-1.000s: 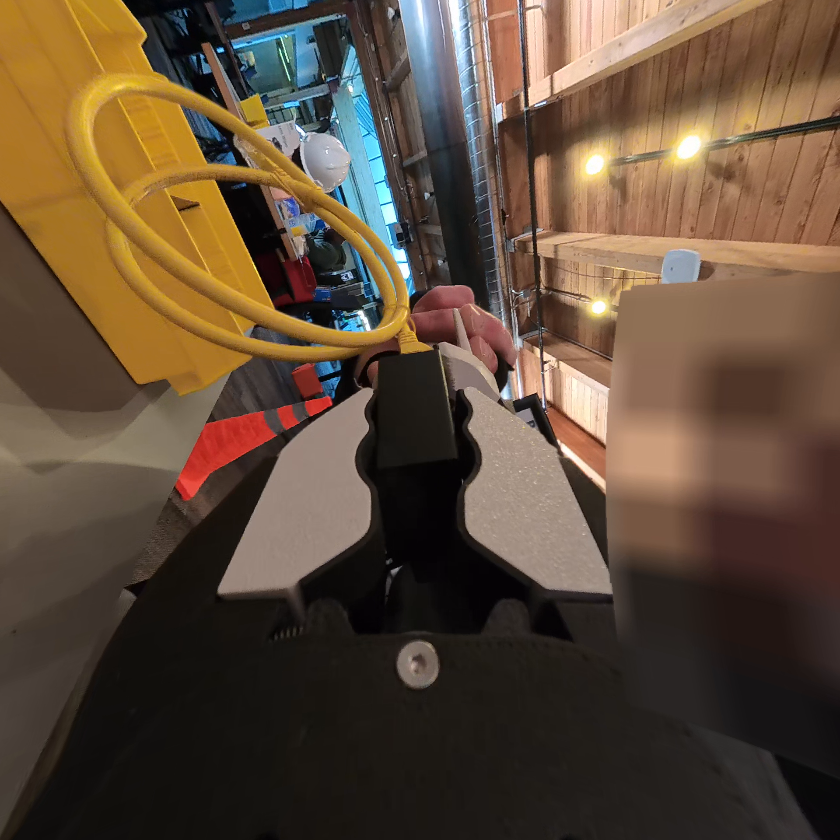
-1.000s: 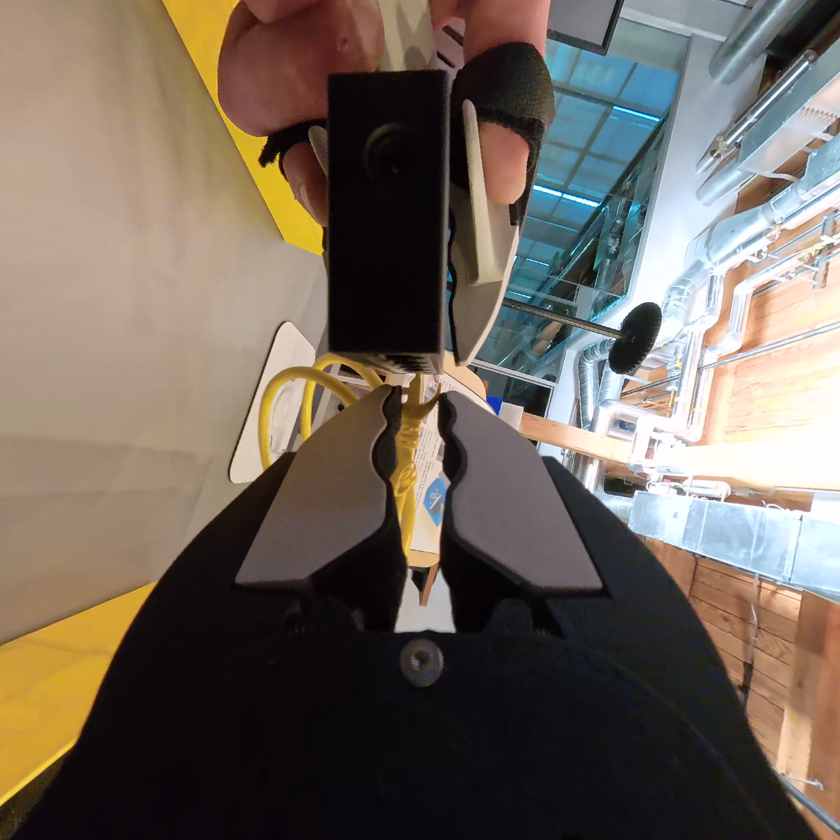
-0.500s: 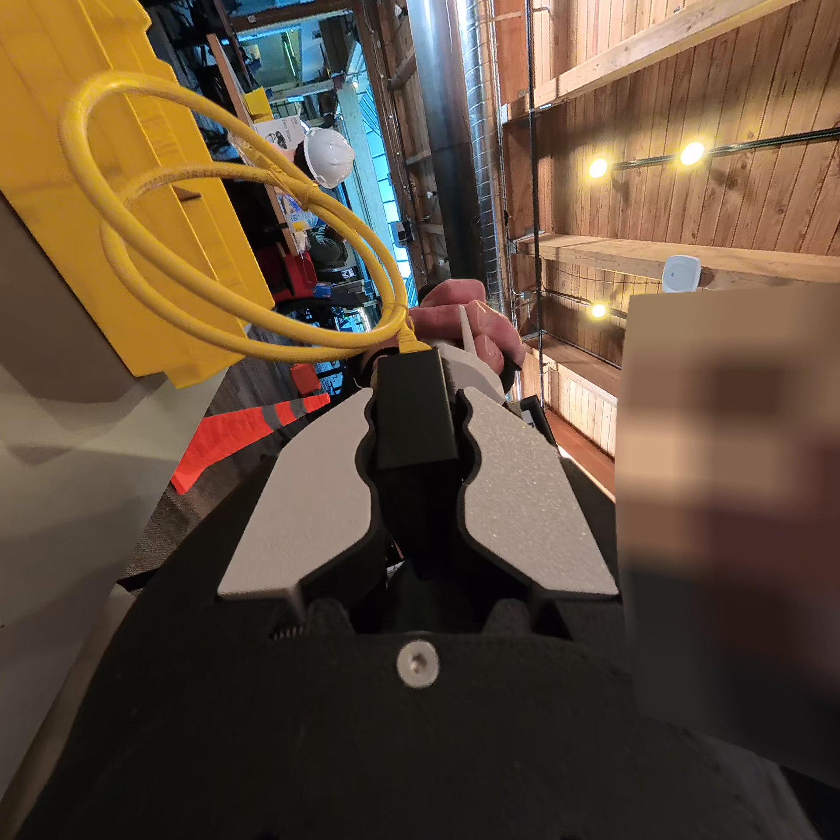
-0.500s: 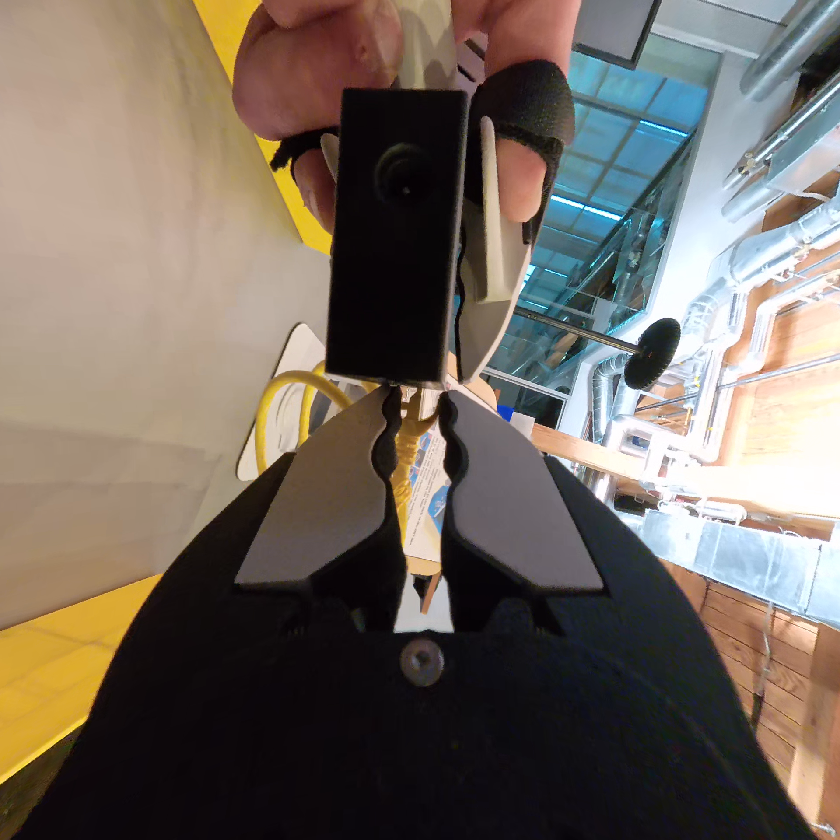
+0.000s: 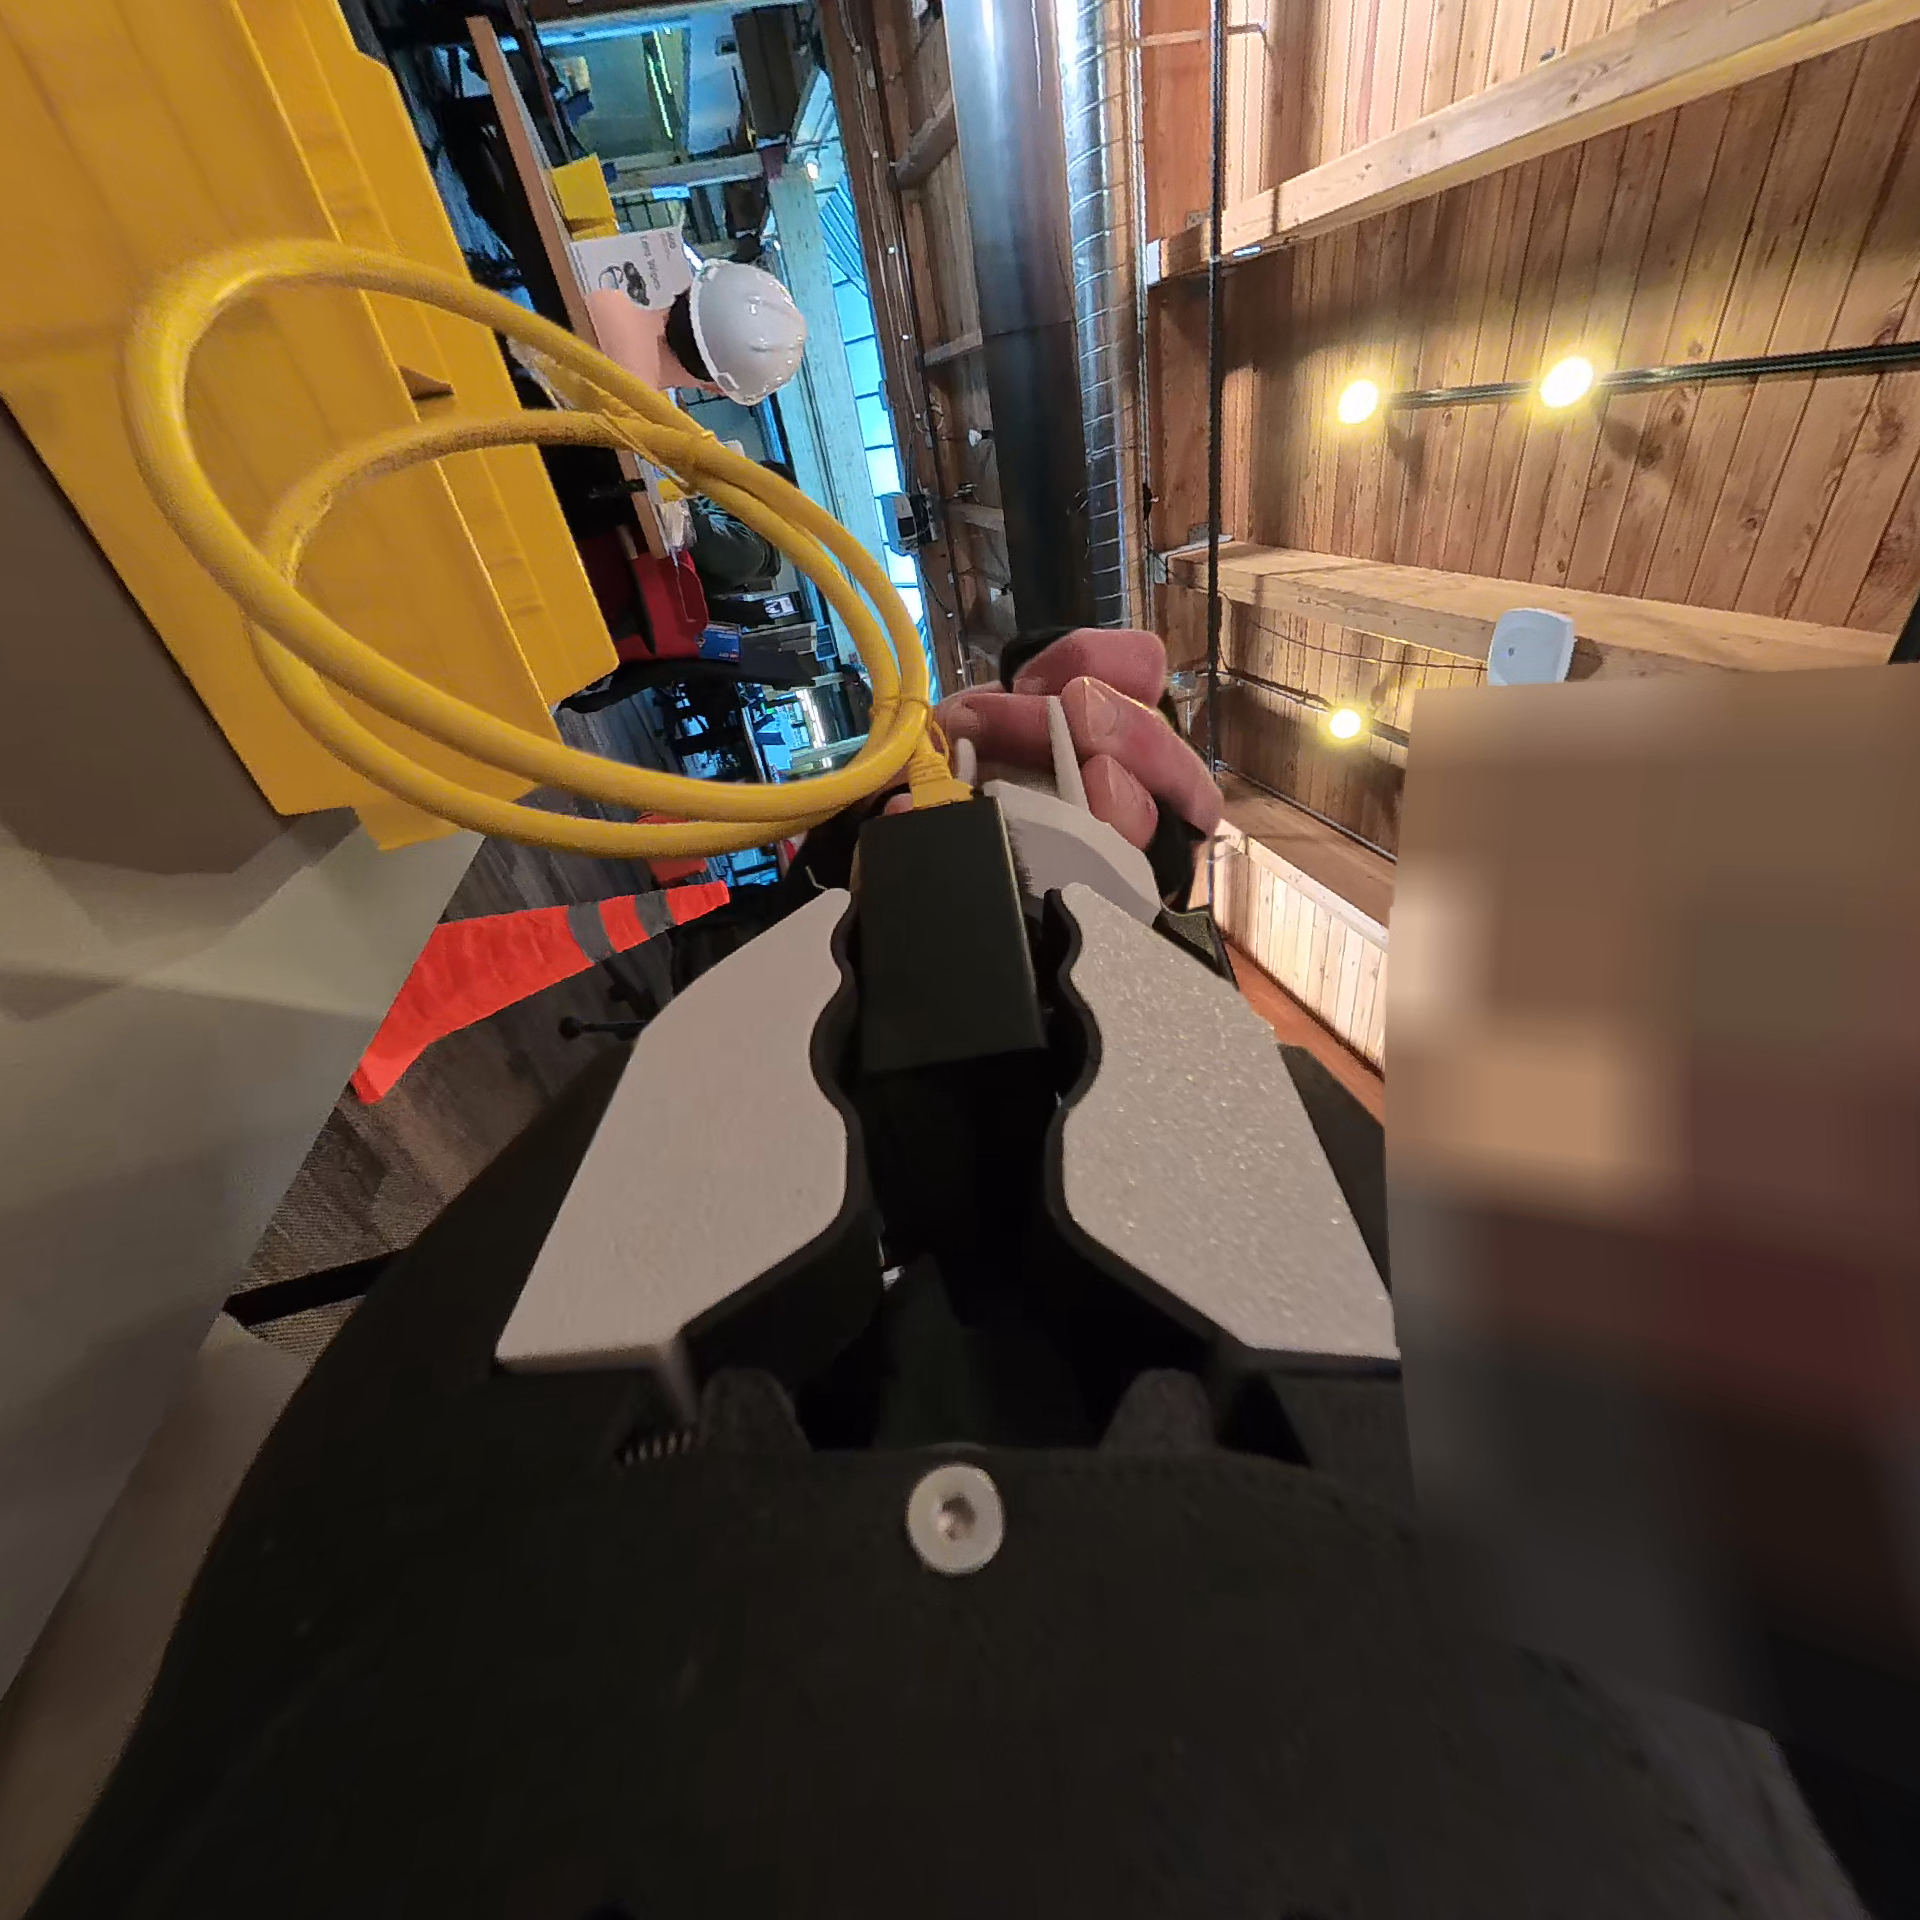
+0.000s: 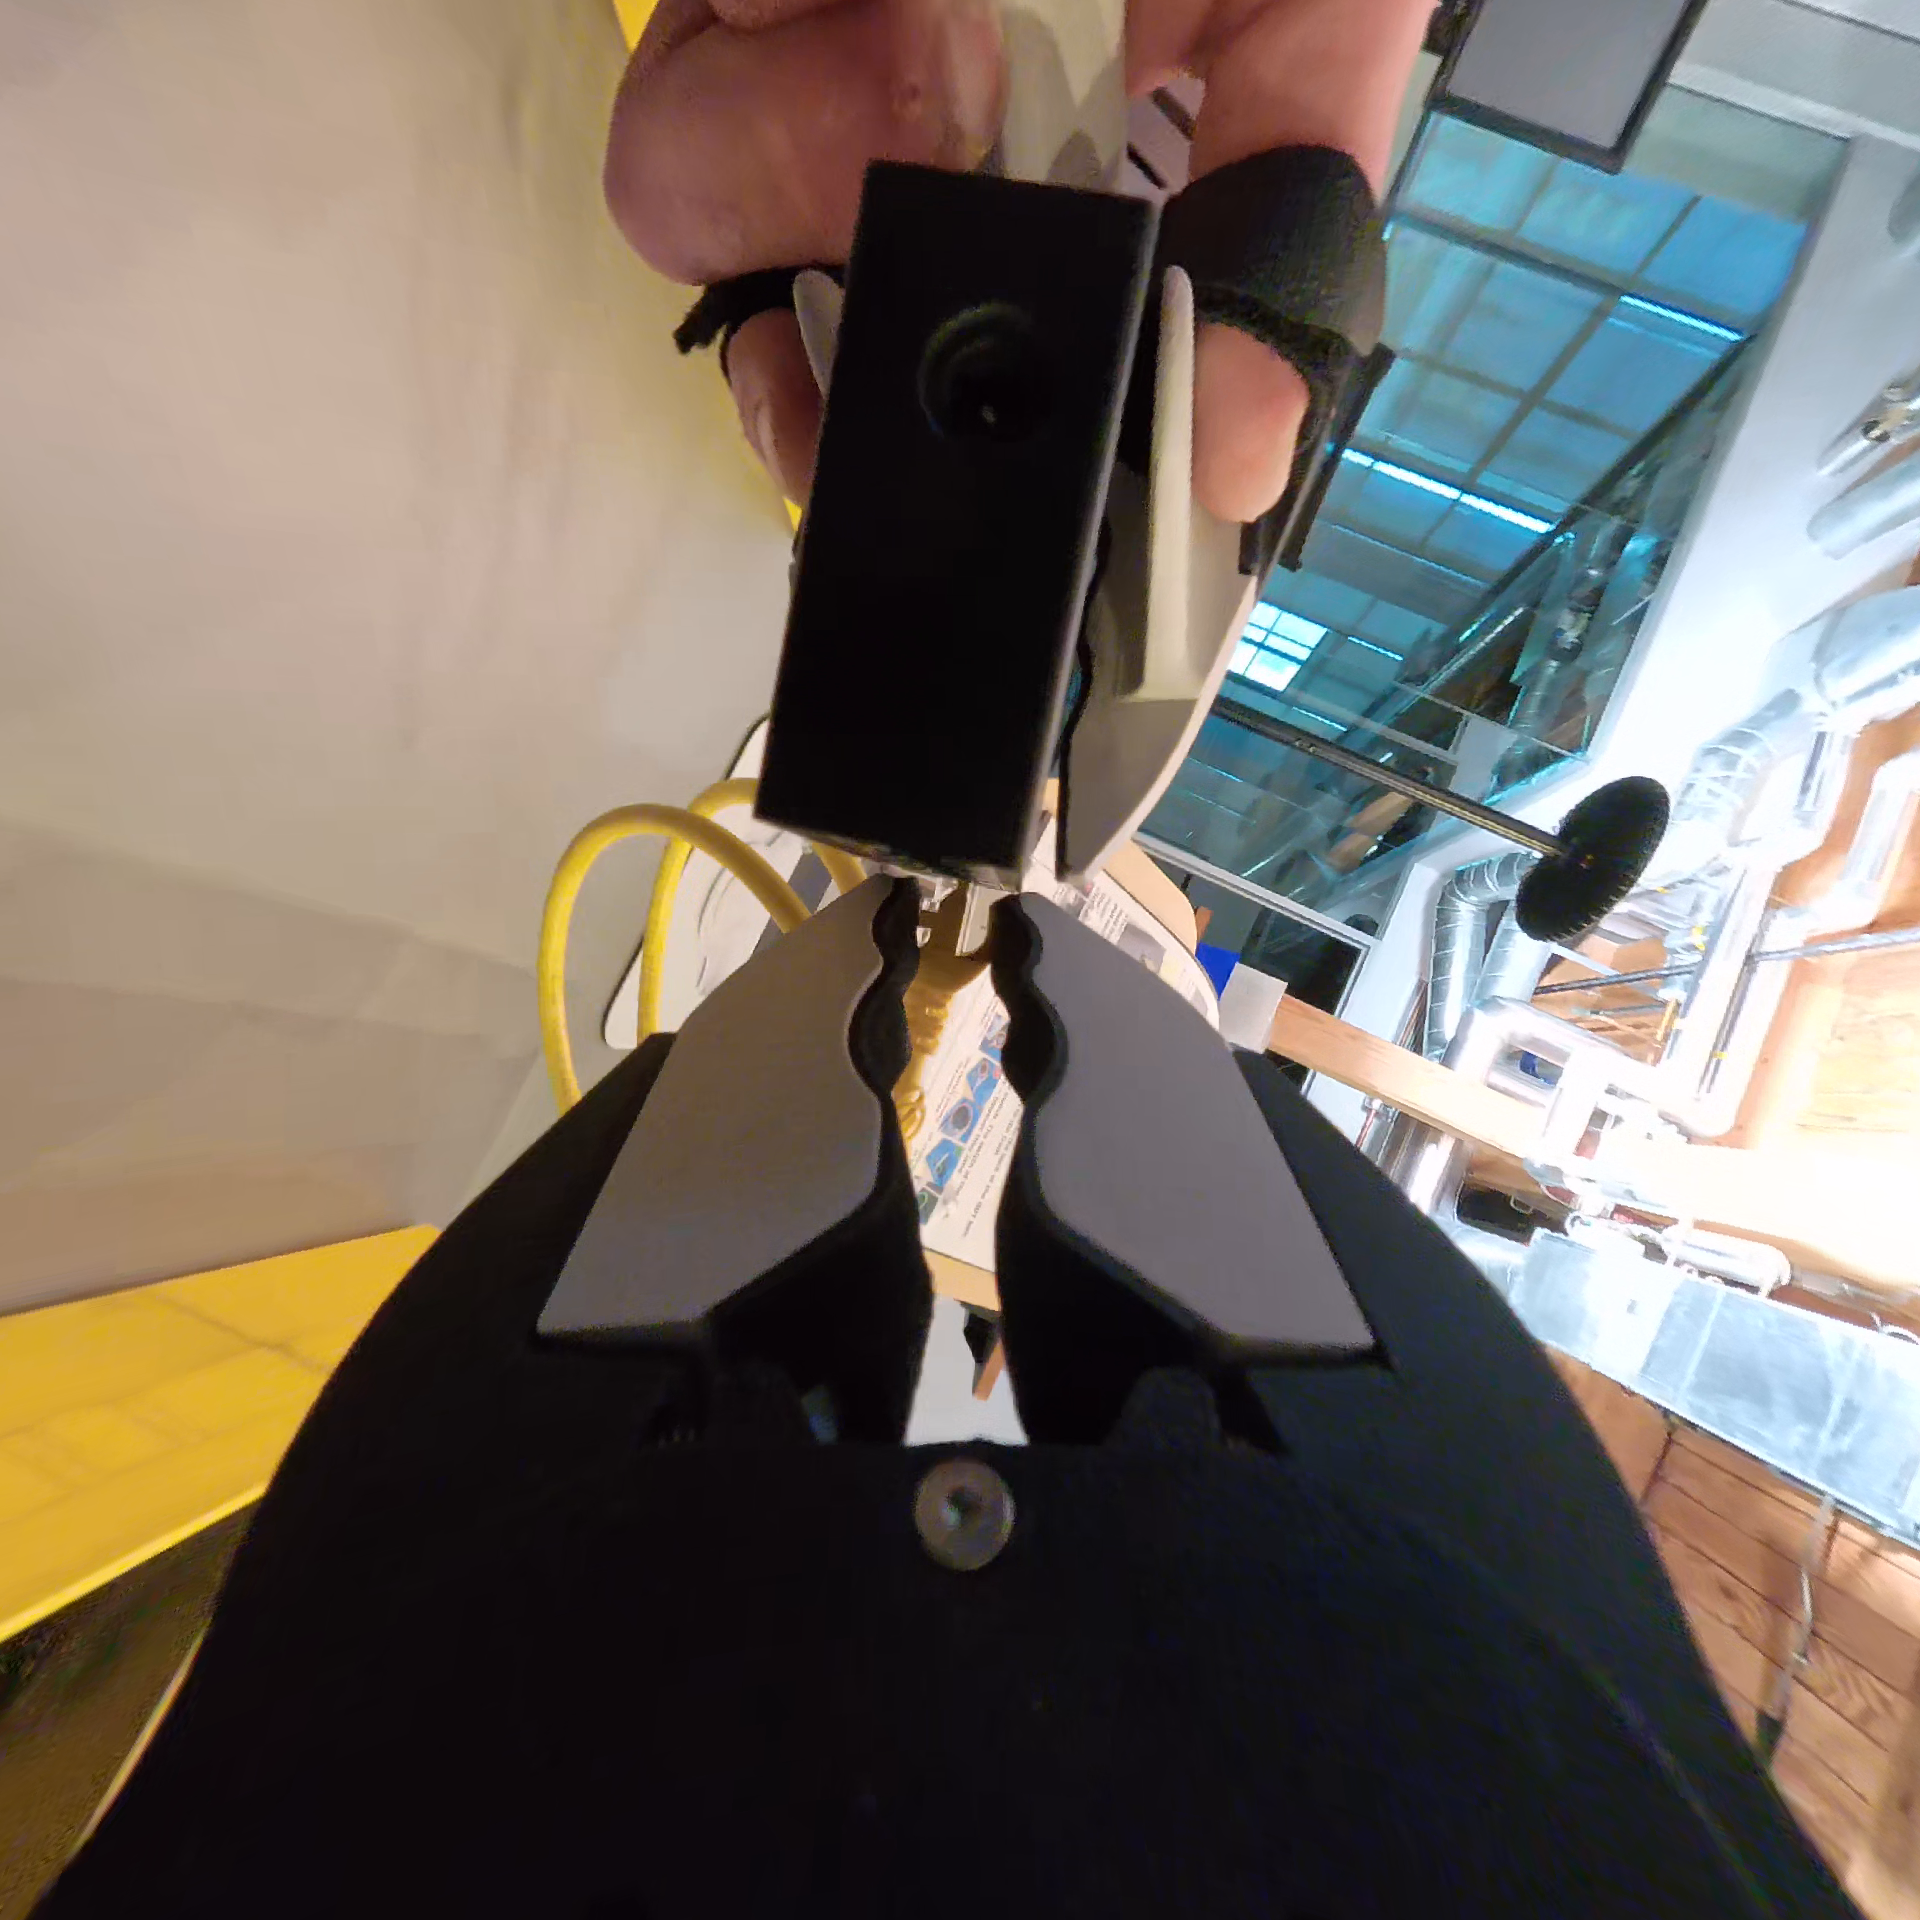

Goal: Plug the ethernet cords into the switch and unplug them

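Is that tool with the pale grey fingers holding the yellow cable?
No, the left tool is clamped on the small black box-shaped switch; the coiled yellow ethernet cable only runs into its far end.

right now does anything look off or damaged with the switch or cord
Nothing looks damaged. The left gripper clamps the black switch in mid-air, and the yellow cord loops loosely off its far end. The right gripper holds the cord's plug at the switch; whether it is fully seated cannot be told.
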The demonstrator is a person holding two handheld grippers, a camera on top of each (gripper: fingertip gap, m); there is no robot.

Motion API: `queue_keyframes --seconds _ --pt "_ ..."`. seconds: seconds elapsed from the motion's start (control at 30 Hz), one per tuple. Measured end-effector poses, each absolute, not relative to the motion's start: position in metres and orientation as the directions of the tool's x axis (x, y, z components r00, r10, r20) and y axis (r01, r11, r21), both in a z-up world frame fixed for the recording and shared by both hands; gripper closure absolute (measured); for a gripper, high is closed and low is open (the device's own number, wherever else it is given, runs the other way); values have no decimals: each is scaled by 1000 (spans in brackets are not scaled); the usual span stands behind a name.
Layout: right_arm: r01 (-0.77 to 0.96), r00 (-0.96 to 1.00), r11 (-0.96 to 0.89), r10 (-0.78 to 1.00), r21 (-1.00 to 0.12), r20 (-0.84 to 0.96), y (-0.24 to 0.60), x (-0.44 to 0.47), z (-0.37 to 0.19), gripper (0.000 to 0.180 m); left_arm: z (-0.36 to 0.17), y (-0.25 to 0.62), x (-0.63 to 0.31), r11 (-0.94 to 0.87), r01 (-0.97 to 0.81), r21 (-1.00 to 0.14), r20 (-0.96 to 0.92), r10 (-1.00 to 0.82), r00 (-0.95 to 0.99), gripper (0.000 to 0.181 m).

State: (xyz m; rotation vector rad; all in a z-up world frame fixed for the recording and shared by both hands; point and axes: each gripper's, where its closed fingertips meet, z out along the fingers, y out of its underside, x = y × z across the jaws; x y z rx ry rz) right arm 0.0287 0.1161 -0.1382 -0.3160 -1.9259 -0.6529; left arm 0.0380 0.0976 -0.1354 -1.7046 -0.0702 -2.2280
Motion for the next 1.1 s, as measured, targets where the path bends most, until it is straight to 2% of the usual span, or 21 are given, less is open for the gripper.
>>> queue_keyframes --seconds 0.2,0.33,0.37,0.4,0.43,0.5,0.57,0.63,0.87,1.03,1.1 --pt "491 -515 811 -24 318 857 116 31 -142 167 -138 98 39 -945 289 -151 948 -221 -228 150" --pt "502 -504 826 36 259 863 118 30 -147 167 -143 100 38 -943 301 -143 950 -216 -226 150" --pt "503 -482 843 93 189 871 117 30 -147 167 -142 98 38 -943 297 -152 946 -226 -232 149" --pt "499 -435 864 181 69 882 114 30 -143 167 -137 96 39 -945 286 -159 935 -237 -263 149" --pt "499 -408 866 189 44 893 115 31 -138 167 -134 97 40 -942 290 -170 934 -248 -257 149" --pt "481 -375 864 49 149 926 114 28 -133 166 -130 98 37 -936 297 -191 930 -269 -250 151" --pt "454 -392 872 12 182 920 113 28 -137 166 -135 98 38 -941 289 -173 937 -248 -244 151" --pt "425 -399 866 -80 262 913 111 29 -136 164 -133 97 38 -943 286 -168 933 -246 -262 151" --pt "405 -420 855 -141 324 897 106 31 -132 168 -132 99 37 -938 292 -188 936 -261 -235 151" --pt "405 -468 864 -87 300 880 105 31 -138 170 -137 98 38 -940 283 -193 942 -259 -216 151" --pt "403 -466 870 -71 283 882 102 29 -136 180 -135 99 36 -932 291 -215 938 -280 -203 151"
